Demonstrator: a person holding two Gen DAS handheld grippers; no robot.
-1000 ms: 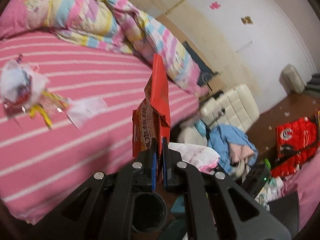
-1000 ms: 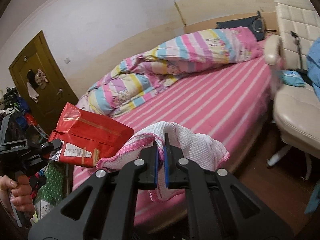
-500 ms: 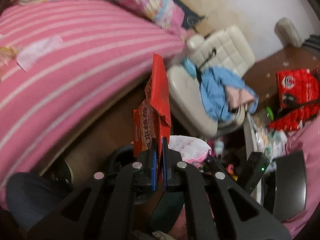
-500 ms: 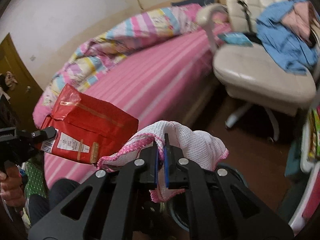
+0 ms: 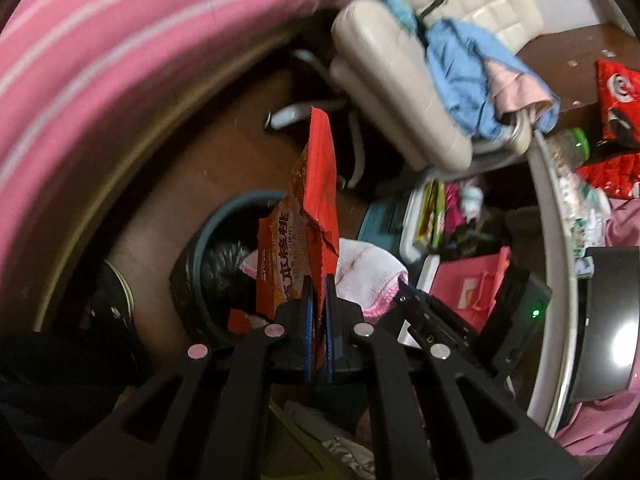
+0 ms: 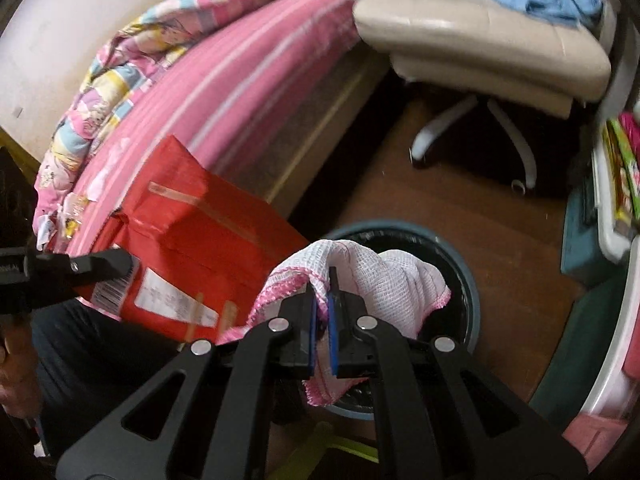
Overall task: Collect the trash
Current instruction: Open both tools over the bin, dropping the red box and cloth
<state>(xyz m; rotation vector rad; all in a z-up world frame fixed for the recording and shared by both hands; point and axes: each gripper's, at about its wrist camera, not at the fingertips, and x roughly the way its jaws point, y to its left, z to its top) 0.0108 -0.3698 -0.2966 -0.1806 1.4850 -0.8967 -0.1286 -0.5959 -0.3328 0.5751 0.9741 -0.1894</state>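
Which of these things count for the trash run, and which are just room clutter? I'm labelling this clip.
Job in hand:
- red snack bag, clamped in the left gripper
- white cloth with pink trim, clamped in the right gripper
- blue-rimmed bin below both

Lying about:
- cream chair
- blue clothes on it
- striped bed

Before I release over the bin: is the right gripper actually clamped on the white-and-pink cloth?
Touching. The right wrist view shows the right gripper with its blue pads closed on a fold of the white-and-pink cloth, above the bin.
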